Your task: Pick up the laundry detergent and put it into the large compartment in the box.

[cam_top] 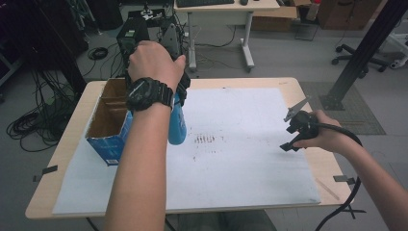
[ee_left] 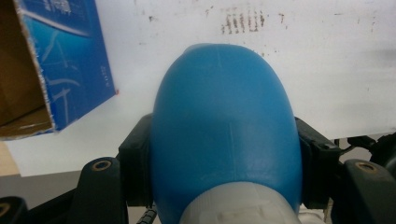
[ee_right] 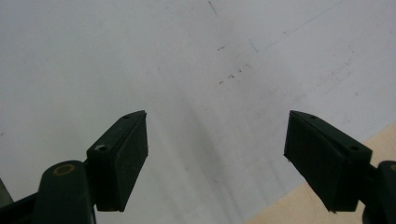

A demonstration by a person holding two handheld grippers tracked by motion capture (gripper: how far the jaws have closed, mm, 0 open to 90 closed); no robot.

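High view shows the left gripper (cam_top: pixel 177 91) raised above the table's left half with a blue bottle (cam_top: pixel 176 126) hanging from it, just beside the open cardboard box (cam_top: pixel 109 120) that stands near the left edge of the white sheet (cam_top: pixel 240 159). Left gripper view confirms the hold: both black jaws press against the flanks of the blue bottle (ee_left: pixel 226 135), whose pale cap sits down by the camera and whose rounded base points toward the sheet, with the box's blue wall (ee_left: pixel 74 60) off to one side. The right gripper (cam_top: pixel 293 134) rests low at the table's right side, and its own view has its jaws spread wide over bare white sheet with nothing between them. By my reading, the step in hand is carrying the bottle, either into the box or away from it; I cannot tell which. If it goes in, the next move calls for centring the bottle over the opening and lowering it clear of the cardboard flaps before letting go.
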